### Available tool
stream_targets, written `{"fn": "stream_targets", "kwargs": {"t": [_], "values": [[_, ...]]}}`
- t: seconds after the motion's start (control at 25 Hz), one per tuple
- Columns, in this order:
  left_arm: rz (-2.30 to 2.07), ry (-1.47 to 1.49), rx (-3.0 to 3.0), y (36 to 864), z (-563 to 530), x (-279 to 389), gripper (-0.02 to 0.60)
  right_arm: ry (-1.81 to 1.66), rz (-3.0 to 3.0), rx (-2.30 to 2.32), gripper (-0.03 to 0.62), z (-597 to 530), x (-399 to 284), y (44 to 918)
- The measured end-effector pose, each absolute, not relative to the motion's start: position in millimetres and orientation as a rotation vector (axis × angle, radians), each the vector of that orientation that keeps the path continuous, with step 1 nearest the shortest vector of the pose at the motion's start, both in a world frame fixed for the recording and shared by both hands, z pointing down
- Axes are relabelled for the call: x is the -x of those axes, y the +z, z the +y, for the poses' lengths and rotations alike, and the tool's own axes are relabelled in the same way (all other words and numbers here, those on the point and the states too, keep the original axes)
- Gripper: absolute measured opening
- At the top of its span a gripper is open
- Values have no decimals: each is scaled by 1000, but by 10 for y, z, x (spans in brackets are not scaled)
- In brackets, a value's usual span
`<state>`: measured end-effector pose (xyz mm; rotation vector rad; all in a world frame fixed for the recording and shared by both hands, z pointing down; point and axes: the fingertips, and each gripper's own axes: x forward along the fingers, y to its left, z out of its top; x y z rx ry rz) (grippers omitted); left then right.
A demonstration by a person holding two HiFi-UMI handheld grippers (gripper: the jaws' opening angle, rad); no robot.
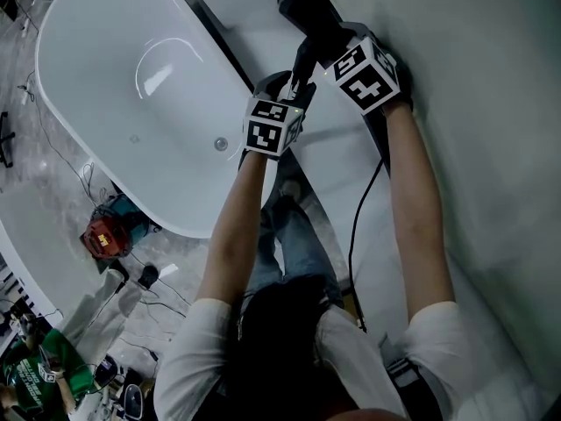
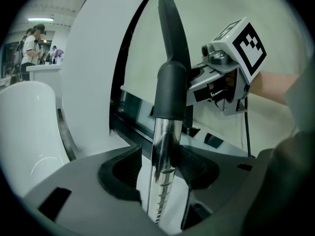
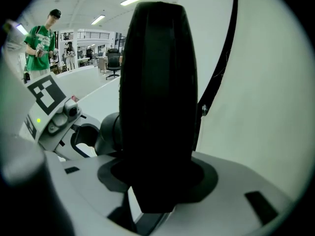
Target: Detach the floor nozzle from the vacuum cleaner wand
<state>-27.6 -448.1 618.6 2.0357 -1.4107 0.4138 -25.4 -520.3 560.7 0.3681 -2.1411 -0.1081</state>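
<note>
Chrome wand (image 2: 165, 146) sits loose between the left gripper's (image 2: 158, 172) released fingers, so the right gripper (image 3: 157, 177), clenched on the black nozzle neck (image 3: 157, 82), could drag both along unseparated.

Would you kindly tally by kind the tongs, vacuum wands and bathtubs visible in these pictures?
tongs: 2 (left tongs, right tongs)
vacuum wand: 1
bathtub: 1
Total: 4
</note>
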Motion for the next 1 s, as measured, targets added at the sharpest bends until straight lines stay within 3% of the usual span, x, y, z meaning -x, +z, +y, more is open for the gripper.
{"fn": "stream_targets", "kwargs": {"t": [0.12,0.24,1.0], "values": [[-1385,434,-2056,6208,-4486,215,209,-112,-2152,-366,224,-5183,232,5601],[-1355,432,-2081,6202,-4461,116,153,-113,-2161,-370,224,-5155,177,5602],[-1387,357,-2105,6141,-4422,109,150,-162,-2231,-493,223,-5113,127,5465]]}}
